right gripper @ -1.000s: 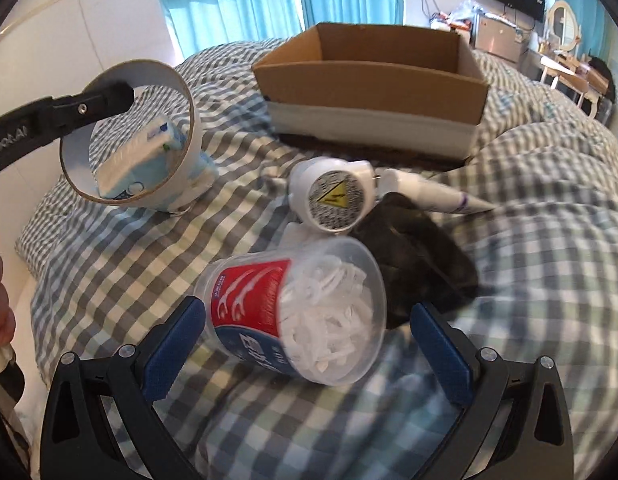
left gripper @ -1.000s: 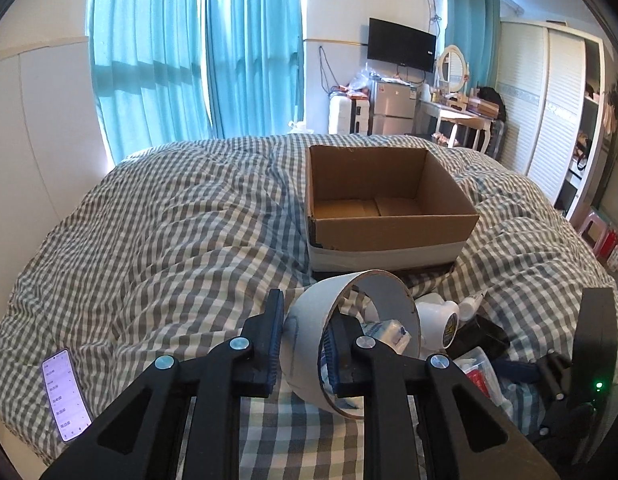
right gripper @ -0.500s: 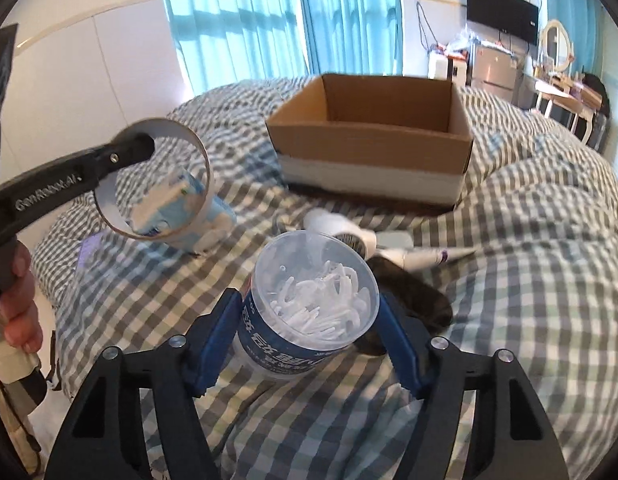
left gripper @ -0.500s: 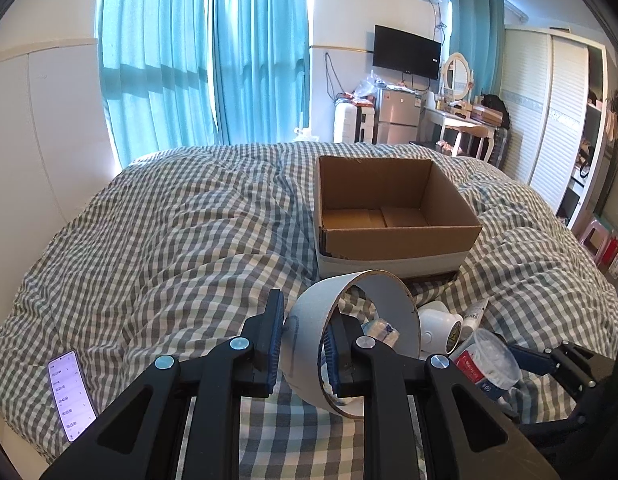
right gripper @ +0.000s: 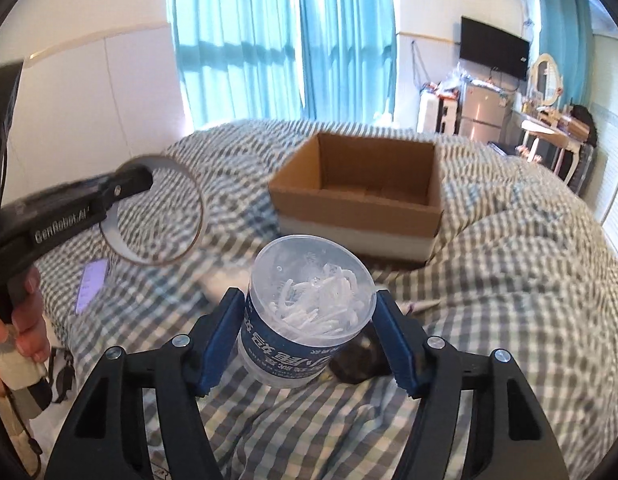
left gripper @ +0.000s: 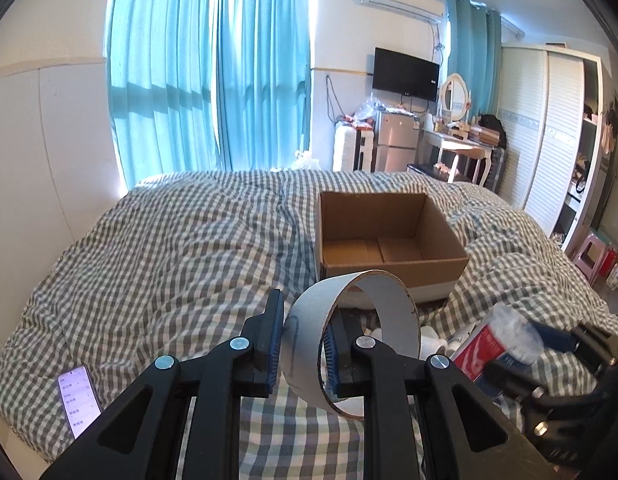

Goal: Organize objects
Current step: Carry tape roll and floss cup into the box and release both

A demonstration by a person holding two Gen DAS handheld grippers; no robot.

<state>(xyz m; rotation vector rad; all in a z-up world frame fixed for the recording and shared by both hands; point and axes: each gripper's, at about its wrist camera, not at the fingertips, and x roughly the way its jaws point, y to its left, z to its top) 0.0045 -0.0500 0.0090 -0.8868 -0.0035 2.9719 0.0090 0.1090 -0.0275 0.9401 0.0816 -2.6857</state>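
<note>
My left gripper is shut on the wall of a cardboard tape ring and holds it up above the checked bed; it also shows in the right wrist view with the ring. My right gripper is shut on a clear floss-pick jar with a blue label, lifted off the bed; the jar also shows in the left wrist view. An open, empty cardboard box sits on the bed beyond both grippers.
A phone with a lit screen lies at the bed's left front edge. A dark object, a white tube and a white round item lie on the quilt below the jar. Furniture lines the far wall.
My right gripper closed on the floss-pick jar, which lay on its side, and lifted it upright. My left gripper rose with the tape ring, away from the items on the bed.
</note>
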